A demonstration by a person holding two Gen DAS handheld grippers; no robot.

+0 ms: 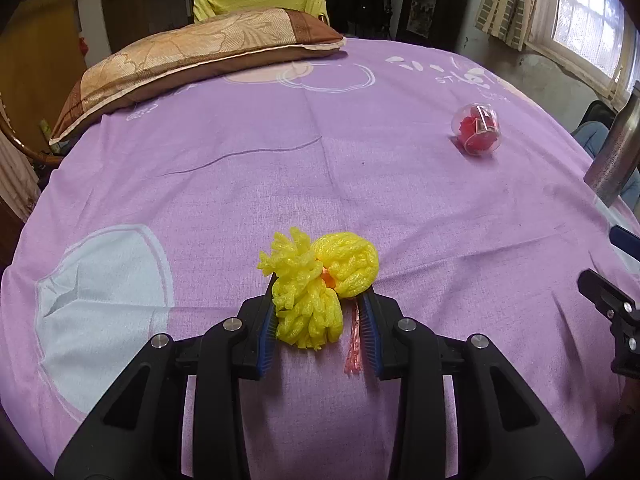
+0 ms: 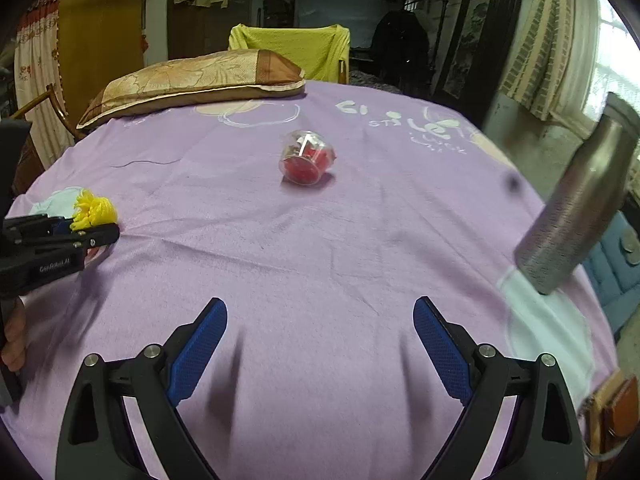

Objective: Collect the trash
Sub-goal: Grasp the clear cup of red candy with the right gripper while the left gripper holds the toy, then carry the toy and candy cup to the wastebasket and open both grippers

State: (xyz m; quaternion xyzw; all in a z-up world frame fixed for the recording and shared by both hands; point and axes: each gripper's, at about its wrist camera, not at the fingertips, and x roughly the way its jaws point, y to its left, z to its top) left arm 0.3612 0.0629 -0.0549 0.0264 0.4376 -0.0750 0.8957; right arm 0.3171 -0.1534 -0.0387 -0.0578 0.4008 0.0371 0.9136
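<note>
Left tongs [image 1: 320, 312] pinched the yellow foam net [image 1: 316, 284]; right tongs [image 2: 320, 344] were spread, empty; they should straddle the plastic cup [image 2: 306, 157] squarely

Left claw [image 1: 320, 312] clamps yellow foam net [image 1: 316, 284] over purple sheet [image 1: 320, 168].

A purple printed bedsheet [image 2: 320, 240] covers the bed. On it, at the far left, lies a brown-and-gold patterned pillow [image 2: 192, 80], with a yellow-draped chair [image 2: 292, 48] behind it. A clear round plastic cup of red scraps [image 2: 306, 156] lies tipped mid-sheet. At the near left, a crumpled yellow foam net [image 1: 316, 284] sits between the left gripper [image 1: 320, 316] pads. A grey metal bottle [image 2: 576, 208] stands tilted at the right edge.
</note>
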